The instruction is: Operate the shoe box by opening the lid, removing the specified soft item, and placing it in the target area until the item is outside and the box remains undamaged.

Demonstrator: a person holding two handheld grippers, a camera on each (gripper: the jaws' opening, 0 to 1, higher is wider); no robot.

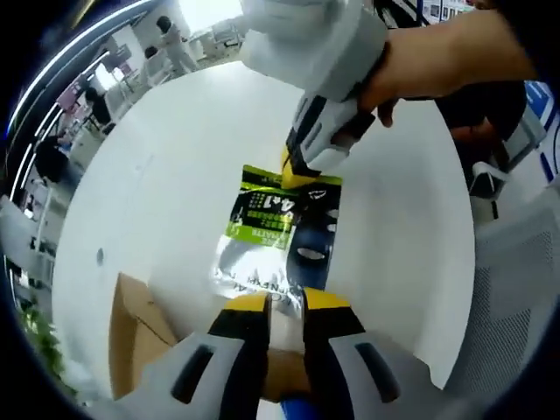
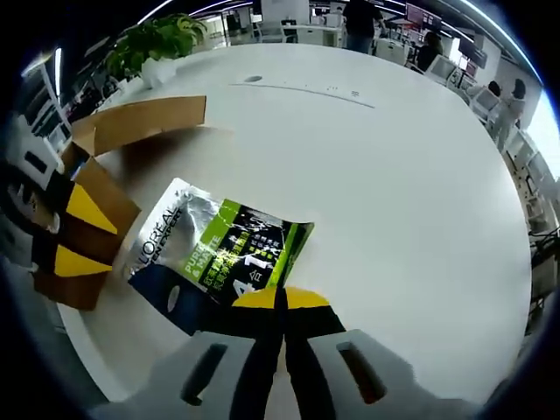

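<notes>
A soft foil pouch point(image 1: 273, 229) point(image 2: 223, 249), silver, green and dark blue, lies stretched over the white table between the two grippers. My right gripper point(image 2: 282, 300) is shut on the pouch's green end; in the left gripper view this gripper point(image 1: 300, 175) reaches in from the top, held by a hand point(image 1: 437, 61). My left gripper point(image 1: 287, 304) is open, its yellow tips on either side of the pouch's silver end. Seen from the right gripper view, the left gripper point(image 2: 79, 234) hangs over the open brown cardboard box point(image 2: 105, 131) point(image 1: 131, 328).
The round white table point(image 1: 175, 175) point(image 2: 394, 175) has bare surface around the pouch. Box flaps stand up beside the left gripper. A grey chair point(image 1: 516, 289) sits past the table edge. A potted plant point(image 2: 157, 39) and people stand far behind.
</notes>
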